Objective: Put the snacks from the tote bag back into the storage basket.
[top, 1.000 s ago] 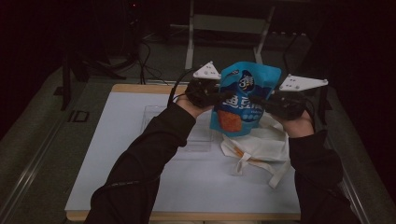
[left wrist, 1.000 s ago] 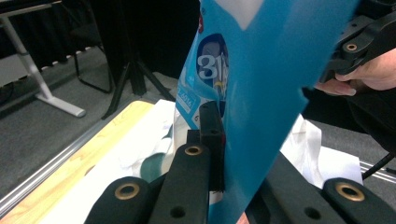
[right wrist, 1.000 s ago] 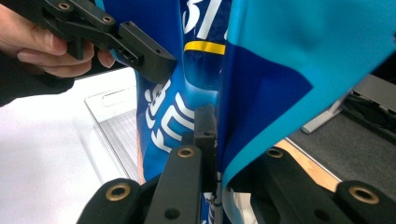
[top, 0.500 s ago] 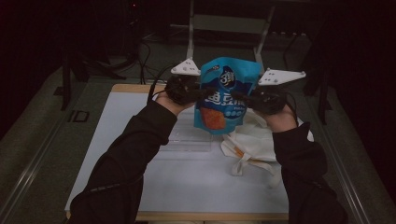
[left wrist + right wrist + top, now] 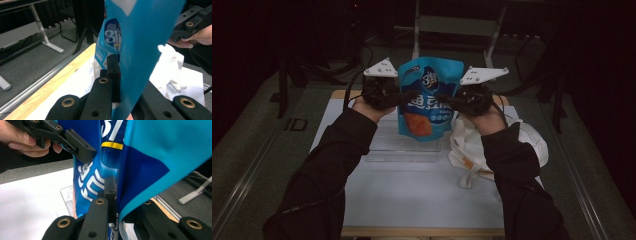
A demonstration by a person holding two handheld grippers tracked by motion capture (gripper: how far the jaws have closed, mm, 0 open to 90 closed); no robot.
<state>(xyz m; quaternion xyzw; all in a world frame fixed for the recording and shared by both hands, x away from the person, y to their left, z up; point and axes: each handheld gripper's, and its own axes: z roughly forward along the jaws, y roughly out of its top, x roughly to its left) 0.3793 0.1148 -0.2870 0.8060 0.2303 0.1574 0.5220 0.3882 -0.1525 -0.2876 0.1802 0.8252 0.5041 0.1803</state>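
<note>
Both claws and the blue snack pouch between them have travelled leftward over the table since one second ago, when the pouch hung above the white cloth bag; it now hangs clear of that bag, held up in the air over the clear plastic tray. The left claw is clamped on the pouch's left edge, and the left gripper view shows its jaws closed flat against the film. The right claw is clamped on the opposite edge, and the right gripper view shows the same pinch, with the left claw visible beyond, gripping the far side. The pouch stands upright, its printed face toward the high camera, its lower edge just above or at the tray's far wall; contact cannot be told. The white cloth bag lies crumpled on the white table at the right, beneath the right forearm, well apart from the left claw. Judgement: the step in hand is the carry of the pouch, held two-sided, away from the bag and toward the tray. The next move calls for lowering both claws together at an even rate so the film does not fold or slip, settling the pouch into the tray, then opening both pinches only once its weight rests there.
</note>
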